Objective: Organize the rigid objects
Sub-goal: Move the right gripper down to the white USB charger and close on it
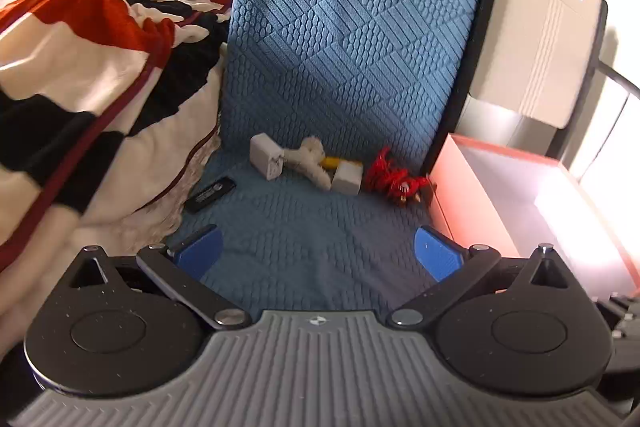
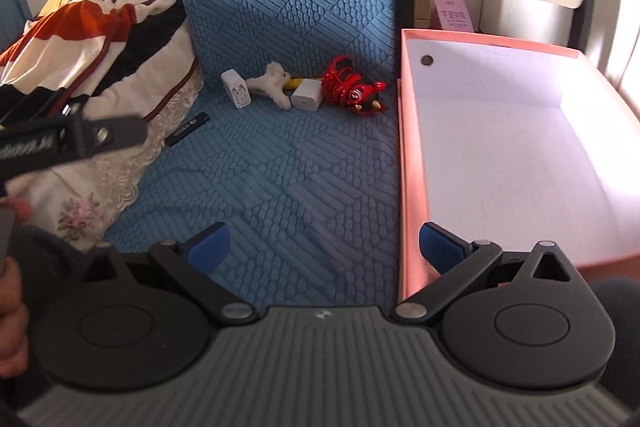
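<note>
On a blue quilted mat (image 1: 320, 219) lie a white charger (image 1: 266, 155), a white plush toy (image 1: 310, 159), a white cube adapter (image 1: 347, 179), a red toy (image 1: 394, 181) and a black flat stick (image 1: 211, 194). They also show in the right wrist view: charger (image 2: 236, 87), plush (image 2: 270, 83), adapter (image 2: 306, 98), red toy (image 2: 352, 91), stick (image 2: 188, 134). My left gripper (image 1: 318, 253) is open and empty, short of the objects. My right gripper (image 2: 324, 247) is open and empty, over the mat beside a pink box (image 2: 404, 147).
The pink box with a white inside (image 1: 448, 163) stands right of the mat. A striped blanket (image 1: 100, 67) lies on the left, a white chair back (image 1: 536, 39) behind the box. The left gripper's body (image 2: 72, 141) shows at the left of the right wrist view.
</note>
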{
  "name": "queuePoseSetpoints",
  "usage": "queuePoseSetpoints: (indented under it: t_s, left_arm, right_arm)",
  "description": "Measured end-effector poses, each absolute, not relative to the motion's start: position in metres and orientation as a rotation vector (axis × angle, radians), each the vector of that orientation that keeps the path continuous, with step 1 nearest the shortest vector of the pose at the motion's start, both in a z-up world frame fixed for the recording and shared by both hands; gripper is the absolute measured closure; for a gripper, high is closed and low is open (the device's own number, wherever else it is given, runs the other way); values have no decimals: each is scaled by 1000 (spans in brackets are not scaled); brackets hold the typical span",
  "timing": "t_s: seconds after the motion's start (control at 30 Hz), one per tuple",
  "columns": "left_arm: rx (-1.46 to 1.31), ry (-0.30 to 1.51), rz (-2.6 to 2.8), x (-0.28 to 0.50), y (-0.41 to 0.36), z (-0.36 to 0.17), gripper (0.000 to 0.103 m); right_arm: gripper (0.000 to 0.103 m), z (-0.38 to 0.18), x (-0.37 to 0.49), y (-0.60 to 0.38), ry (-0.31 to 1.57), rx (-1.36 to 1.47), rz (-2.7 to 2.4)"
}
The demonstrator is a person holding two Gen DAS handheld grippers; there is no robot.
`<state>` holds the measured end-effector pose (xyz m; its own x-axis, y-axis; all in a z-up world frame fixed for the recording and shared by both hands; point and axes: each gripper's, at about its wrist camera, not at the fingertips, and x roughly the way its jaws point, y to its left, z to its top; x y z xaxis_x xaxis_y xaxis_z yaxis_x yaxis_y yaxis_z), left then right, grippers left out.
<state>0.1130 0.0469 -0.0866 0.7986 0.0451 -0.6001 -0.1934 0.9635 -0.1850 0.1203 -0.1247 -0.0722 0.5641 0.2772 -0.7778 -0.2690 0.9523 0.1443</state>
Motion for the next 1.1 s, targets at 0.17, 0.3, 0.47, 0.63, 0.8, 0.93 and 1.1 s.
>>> queuePoseSetpoints:
  t_s: [0.17, 0.3, 0.47, 0.63, 0.8, 0.93, 1.1]
  left_arm:
    - [-272, 646, 122, 148, 59, -102, 0]
    - [-261, 672, 150, 167, 63, -108, 0]
    - [-245, 671, 137, 191, 61, -107, 0]
    - [-240, 691, 126, 221, 64, -115, 0]
    - [-244, 714, 140, 247, 76, -130, 0]
    - [-252, 750, 151, 264, 84, -145, 0]
    - [-266, 775, 149, 281, 97, -156, 0]
  right_arm:
    - [1, -81, 140, -118, 907, 7, 354]
    - [3, -86, 157, -111, 888, -8, 353]
    - [10, -92, 177, -102, 871, -7, 366]
    - [11, -98, 194, -95, 861, 3, 396]
    - [21, -97, 213, -82, 827, 6, 429]
    - [29, -105, 231, -71, 811, -19, 423]
    - [31, -117, 249, -65, 814, -18, 425]
